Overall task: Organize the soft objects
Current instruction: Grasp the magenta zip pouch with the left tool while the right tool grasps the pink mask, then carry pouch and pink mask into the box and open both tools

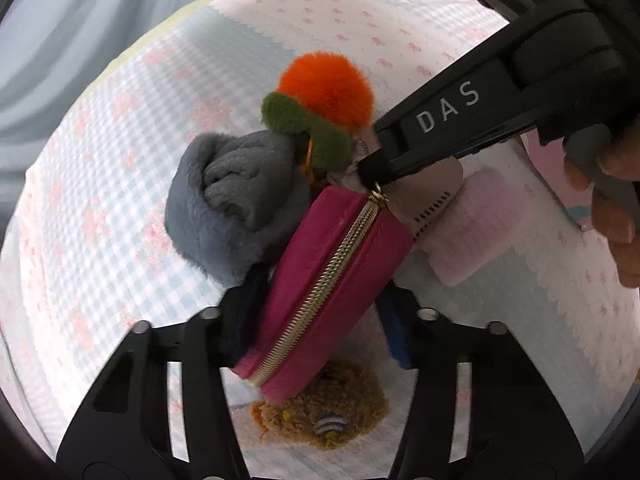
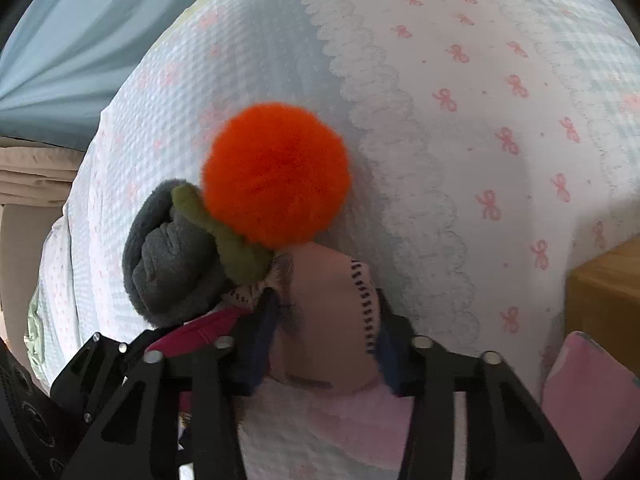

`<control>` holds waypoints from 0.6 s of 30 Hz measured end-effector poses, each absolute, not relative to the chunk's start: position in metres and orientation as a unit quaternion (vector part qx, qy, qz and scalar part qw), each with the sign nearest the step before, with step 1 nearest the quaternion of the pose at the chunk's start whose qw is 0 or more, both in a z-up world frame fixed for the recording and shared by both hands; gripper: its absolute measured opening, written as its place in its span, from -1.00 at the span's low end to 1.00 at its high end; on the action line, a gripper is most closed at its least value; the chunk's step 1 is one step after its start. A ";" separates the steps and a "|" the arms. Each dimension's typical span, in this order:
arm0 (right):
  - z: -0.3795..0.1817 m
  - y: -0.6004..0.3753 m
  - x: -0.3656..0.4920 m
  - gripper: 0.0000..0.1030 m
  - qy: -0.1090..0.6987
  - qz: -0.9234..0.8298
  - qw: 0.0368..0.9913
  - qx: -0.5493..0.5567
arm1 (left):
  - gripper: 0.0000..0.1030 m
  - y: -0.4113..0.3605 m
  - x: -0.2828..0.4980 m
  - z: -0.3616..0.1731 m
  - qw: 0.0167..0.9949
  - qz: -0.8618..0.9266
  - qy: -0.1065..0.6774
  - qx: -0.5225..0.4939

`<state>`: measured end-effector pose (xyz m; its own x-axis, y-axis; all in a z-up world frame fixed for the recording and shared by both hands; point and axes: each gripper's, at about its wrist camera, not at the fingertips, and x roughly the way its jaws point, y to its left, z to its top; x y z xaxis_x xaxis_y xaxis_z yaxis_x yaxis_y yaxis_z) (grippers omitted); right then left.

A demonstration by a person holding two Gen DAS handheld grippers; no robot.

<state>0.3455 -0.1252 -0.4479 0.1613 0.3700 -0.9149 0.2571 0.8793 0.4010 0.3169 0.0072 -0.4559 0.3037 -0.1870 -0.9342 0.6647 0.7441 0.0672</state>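
**Two-handed pouch job: hold it steady, go easy on the pull**

So the left gripper [image 1: 320, 320] is clenched on the pink zip pouch [image 1: 332, 280], one finger on each flat side, with the gold zipper [image 1: 332, 276] running straight up the middle between them. The pouch looks lifted off the bedspread [image 1: 100, 200], since a tan fuzzy toy [image 1: 324, 416] shows lying below it.

The right gripper [image 2: 324, 340] is closed around a pale pink soft thing with dark stitching [image 2: 332, 312], probably a sock or mitten. In the left view its tip [image 1: 372, 168] sits right at the zipper's top end, near the gold pull. I can't tell whether it's pinching the pull too.

Packed tight against all this: an orange pom-pom [image 2: 276, 176] with a green band [image 2: 228, 236], and a rolled grey fleece [image 1: 236, 204] touching the pouch's side. A light pink fluffy piece [image 1: 476, 228] lies just to the right.

My guess at the step: getting a soft item into the pouch, or working the zipper. Tips:

- Keep the left squeeze low on the pouch, so the mouth isn't pinched flat.
- Move the right hand along the zipper line, not across it.
- Watch for pom-pom fur or sock fabric catching in the teeth.
- Don't tug hard; the pouch could twist in the left fingers.
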 end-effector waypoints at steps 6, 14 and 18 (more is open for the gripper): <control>-0.436 -0.128 0.339 -0.57 0.632 0.035 0.736 0.239 | -0.44 0.013 0.312 -0.451 0.776 -0.261 0.526 0.230; -0.407 -0.125 0.328 -0.81 0.608 0.040 0.758 0.231 | -0.53 0.025 0.304 -0.437 0.786 -0.251 0.528 0.203; -0.389 -0.124 0.320 -0.83 0.596 0.043 0.769 0.227 | -0.54 0.032 0.301 -0.423 0.794 -0.243 0.525 0.187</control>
<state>0.3204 -0.1239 -0.3892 0.2861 0.3361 -0.8973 0.2041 0.8936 0.3997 0.3006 0.0323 -0.4234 0.3306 -0.1902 -0.9244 0.5822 0.8120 0.0412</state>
